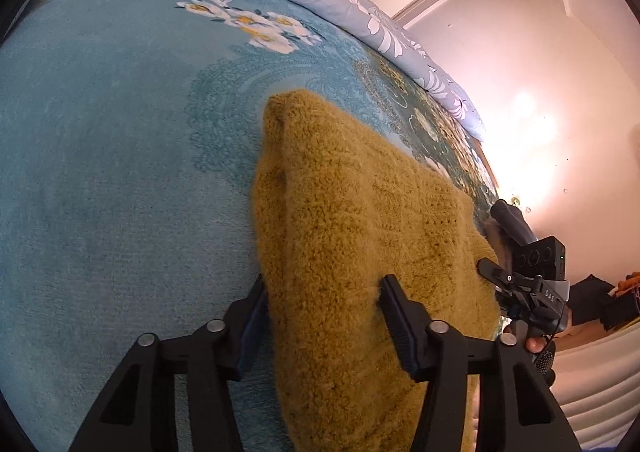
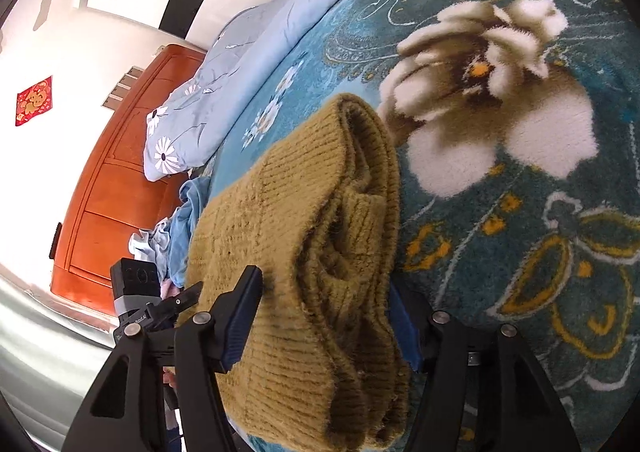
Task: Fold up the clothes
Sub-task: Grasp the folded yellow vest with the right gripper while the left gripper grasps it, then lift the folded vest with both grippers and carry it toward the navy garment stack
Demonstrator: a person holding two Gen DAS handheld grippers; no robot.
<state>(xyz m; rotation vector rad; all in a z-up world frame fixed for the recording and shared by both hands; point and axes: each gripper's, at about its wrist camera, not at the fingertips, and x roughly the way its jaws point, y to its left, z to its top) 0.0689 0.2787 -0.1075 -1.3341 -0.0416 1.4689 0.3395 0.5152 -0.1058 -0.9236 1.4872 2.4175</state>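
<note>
I have my left gripper (image 1: pixel 322 326) and right gripper (image 2: pixel 326 326) each pinching one end of the folded mustard sweater (image 1: pixel 360 212) lying on the floral blanket (image 1: pixel 120 172), so the stacked layers stay together as one bundle.

Left wrist view: camera sits just behind left claw (image 1: pixel 322 322), looks forward along fingers, tilted, very near mustard sweater (image 1: pixel 360 212) on teal floral blanket (image 1: pixel 120 172); right claw (image 1: pixel 516 284) shows at right edge against pale wall. Right wrist view: camera behind right claw (image 2: pixel 324 316), equally close, faces opposite sweater edge — left claw (image 2: pixel 160 308) at lower left. Shared: sweater, blanket, light-blue quilt (image 2: pixel 256 52).
</note>
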